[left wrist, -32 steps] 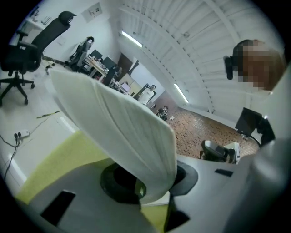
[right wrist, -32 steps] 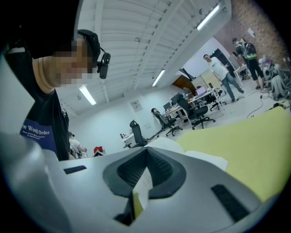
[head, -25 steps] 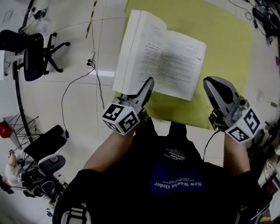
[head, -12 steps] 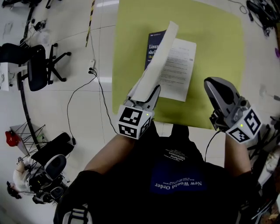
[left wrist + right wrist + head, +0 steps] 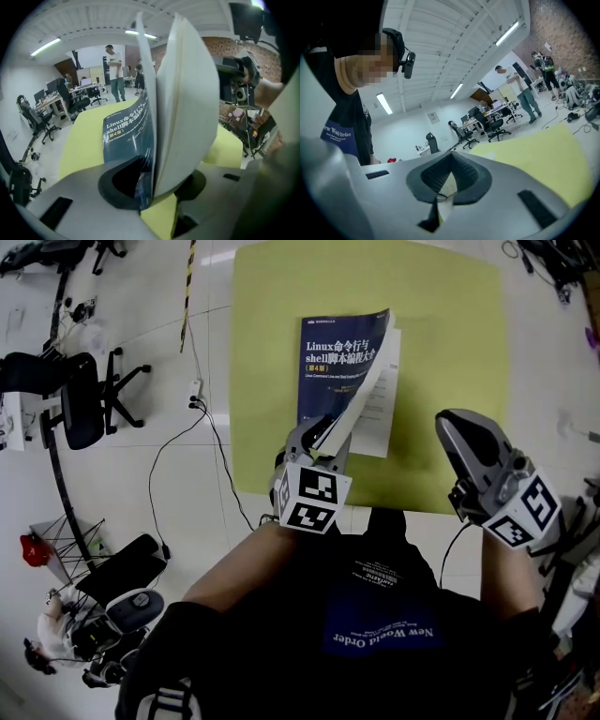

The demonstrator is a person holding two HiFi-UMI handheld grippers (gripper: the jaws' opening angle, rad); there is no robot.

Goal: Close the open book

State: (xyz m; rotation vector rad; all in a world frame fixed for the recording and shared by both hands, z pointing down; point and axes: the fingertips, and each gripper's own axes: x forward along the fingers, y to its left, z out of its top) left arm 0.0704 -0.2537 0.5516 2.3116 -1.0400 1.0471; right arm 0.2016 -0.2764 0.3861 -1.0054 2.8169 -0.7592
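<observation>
- The grey plastic left gripper (image 5: 322, 444) is opening its jaws around the near edge of the glossy blue-covered paperback book (image 5: 342, 362). The cover and white pages are sitting between them, probably about to be dropped shut.
- The matching right gripper (image 5: 457, 432), jaws together and empty, is hovering at the book's four o'clock, apparently idle.
- The book is lying at twelve o'clock on the flat yellow-green mat (image 5: 272, 352), its thin pages fanning under the tilted cover.
</observation>
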